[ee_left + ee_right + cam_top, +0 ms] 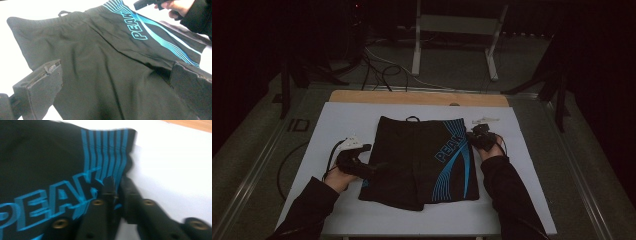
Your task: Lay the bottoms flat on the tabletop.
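Black shorts are spread flat on the white table. The right gripper is clenched on the waistband's striped edge (only a thin bite is seen), so the fabric could be lost if pulled sideways. The left gripper is held released, jaws wide apart over the opposite leg hem, nothing pinched. Both forearms are extended low from the near edge.
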The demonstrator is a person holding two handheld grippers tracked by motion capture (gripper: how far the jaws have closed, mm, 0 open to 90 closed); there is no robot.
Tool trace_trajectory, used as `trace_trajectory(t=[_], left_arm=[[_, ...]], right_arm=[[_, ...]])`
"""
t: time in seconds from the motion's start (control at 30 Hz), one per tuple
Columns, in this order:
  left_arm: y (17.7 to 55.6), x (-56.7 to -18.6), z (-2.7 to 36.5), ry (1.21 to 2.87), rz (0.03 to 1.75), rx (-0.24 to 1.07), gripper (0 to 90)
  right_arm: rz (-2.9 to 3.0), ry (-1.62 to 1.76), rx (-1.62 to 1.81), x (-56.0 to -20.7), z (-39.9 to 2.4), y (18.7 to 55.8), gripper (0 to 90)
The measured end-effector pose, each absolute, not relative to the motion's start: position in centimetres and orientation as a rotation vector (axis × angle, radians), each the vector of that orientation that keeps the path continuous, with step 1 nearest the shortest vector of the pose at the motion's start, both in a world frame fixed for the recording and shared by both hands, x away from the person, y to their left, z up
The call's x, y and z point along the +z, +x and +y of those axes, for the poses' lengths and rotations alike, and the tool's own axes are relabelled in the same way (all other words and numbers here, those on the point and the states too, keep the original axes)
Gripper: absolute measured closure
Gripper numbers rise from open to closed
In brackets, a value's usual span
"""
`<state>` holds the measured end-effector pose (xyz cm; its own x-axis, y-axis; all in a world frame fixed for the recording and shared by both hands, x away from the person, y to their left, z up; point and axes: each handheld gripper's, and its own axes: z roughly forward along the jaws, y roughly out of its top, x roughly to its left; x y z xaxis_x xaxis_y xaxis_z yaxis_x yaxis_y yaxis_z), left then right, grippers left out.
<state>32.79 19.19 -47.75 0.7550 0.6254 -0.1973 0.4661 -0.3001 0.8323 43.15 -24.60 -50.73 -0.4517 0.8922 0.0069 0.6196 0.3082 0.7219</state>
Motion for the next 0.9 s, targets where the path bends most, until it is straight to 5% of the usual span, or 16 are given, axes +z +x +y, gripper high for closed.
trace_trajectory(t=[0.33, 0.9], left_arm=[[31.6, -47.7, 19.8, 1.956, 0.776, 0.167, 0.2], [29.7, -48.1, 20.6, 1.988, 0.735, 0.138, 0.0]], right_arm=[[2.258, 1.246, 1.202, -49.2, -23.7, 40.8, 19.4], [2.367, 1.000, 1.301, -48.4, -23.0, 35.5, 9.7]])
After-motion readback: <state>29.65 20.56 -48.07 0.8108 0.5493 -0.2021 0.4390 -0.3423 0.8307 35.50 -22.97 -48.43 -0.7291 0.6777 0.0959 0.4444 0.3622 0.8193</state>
